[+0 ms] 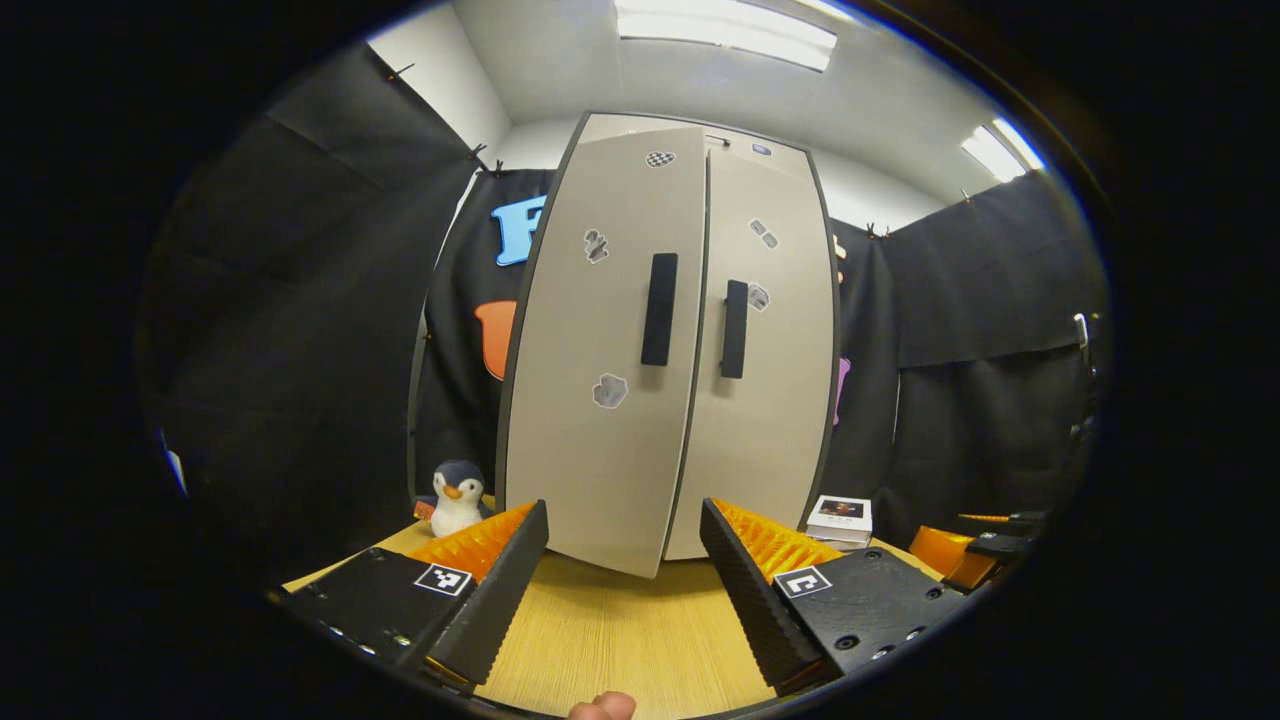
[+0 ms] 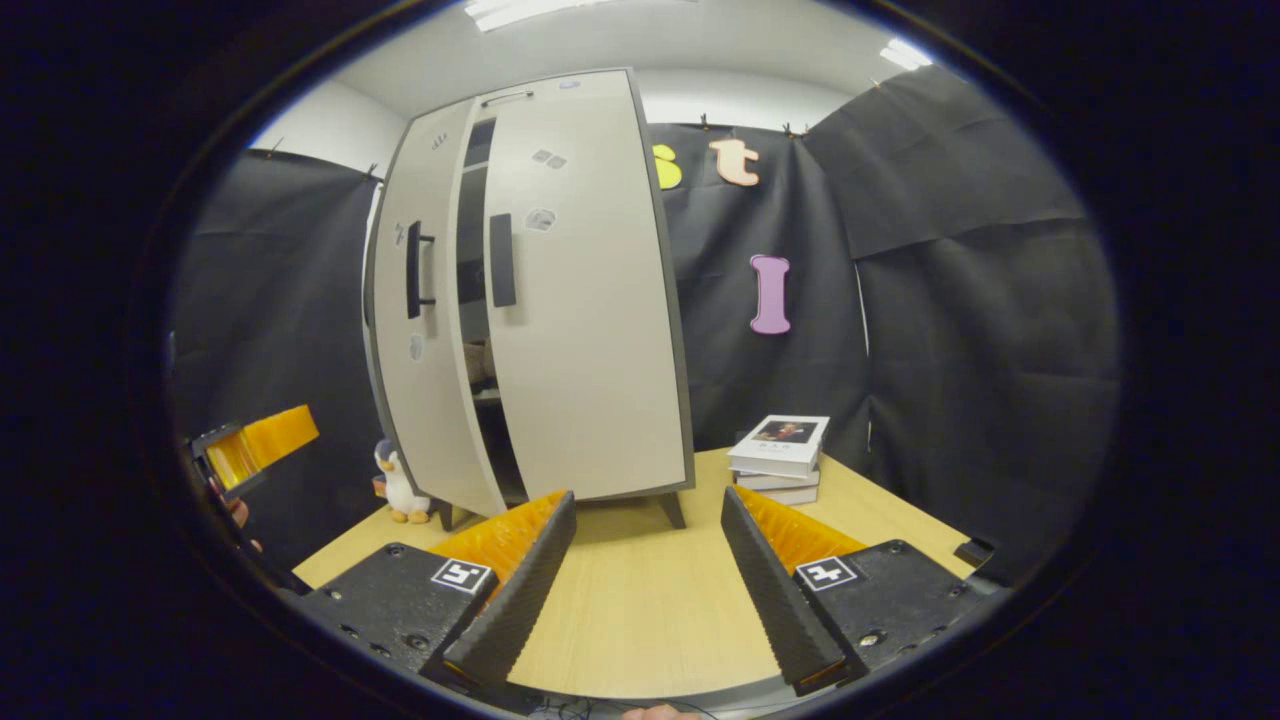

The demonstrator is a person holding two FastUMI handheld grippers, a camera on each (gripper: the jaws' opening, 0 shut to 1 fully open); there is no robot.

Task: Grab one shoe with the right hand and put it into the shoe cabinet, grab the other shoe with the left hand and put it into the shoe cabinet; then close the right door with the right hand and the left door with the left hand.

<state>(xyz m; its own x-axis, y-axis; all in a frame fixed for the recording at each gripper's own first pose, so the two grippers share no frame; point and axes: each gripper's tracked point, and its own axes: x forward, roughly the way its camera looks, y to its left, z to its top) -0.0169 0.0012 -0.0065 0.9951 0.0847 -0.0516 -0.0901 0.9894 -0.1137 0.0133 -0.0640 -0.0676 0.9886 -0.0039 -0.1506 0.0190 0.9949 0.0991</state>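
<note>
Your left gripper [image 1: 624, 560] is sitting w/ jaws spread wide, nothing between them, aimed straight at the shoe cabinet [image 1: 668, 340] from just in front of it. Left door [image 1: 605, 340] is swung out a bit, its bottom corner hanging over the bench [image 1: 620, 640] between your fingers; right door [image 1: 765, 350] looks closed flat. Both have dark vertical handles near the middle seam.

Your right gripper [image 2: 648, 560] is also wide open and empty, over the bench, further back from the cabinet [image 2: 540, 290]. From that side you can see the gap between the doors, and something tan on a shelf inside, prob a shoe [image 2: 480, 362] but too small to be sure.

Other stuff: a penguin plushie [image 1: 457, 497] at the cabinet's left foot, a stack of books [image 2: 782, 458] on the bench to the cabinet's right. In the right gripper view your left gripper shows at the far left edge, w/ a bit of hand behind it.
</note>
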